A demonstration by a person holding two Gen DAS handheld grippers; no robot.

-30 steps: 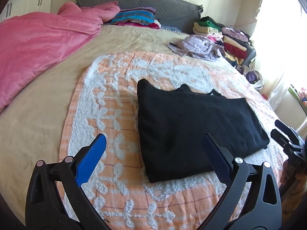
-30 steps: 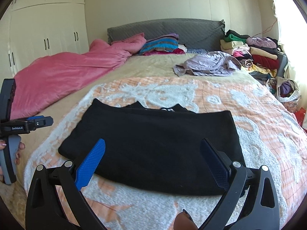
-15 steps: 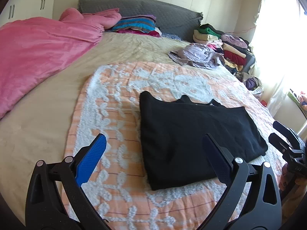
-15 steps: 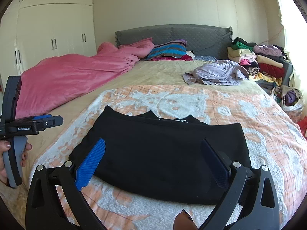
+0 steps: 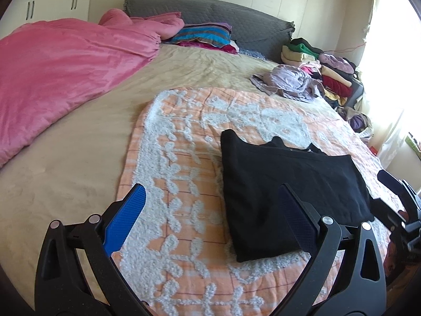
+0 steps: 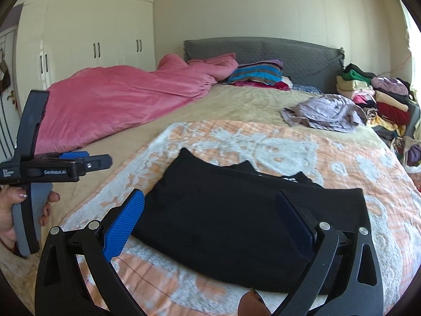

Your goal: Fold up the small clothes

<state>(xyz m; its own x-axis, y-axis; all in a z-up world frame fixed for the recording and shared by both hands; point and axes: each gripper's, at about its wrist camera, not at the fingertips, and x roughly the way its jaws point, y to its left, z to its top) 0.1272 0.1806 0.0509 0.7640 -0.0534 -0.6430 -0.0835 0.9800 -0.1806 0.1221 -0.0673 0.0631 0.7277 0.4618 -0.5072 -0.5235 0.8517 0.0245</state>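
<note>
Garment (image 6: 244, 229), black and folded into a flat rectangle, lies on the orange-and-white blanket (image 5: 179, 158) spread over the bed (image 5: 79, 158). Left gripper (image 5: 210, 216) and right gripper (image 6: 210, 218) hang above it, fingers apart on both, holding nothing.
</note>
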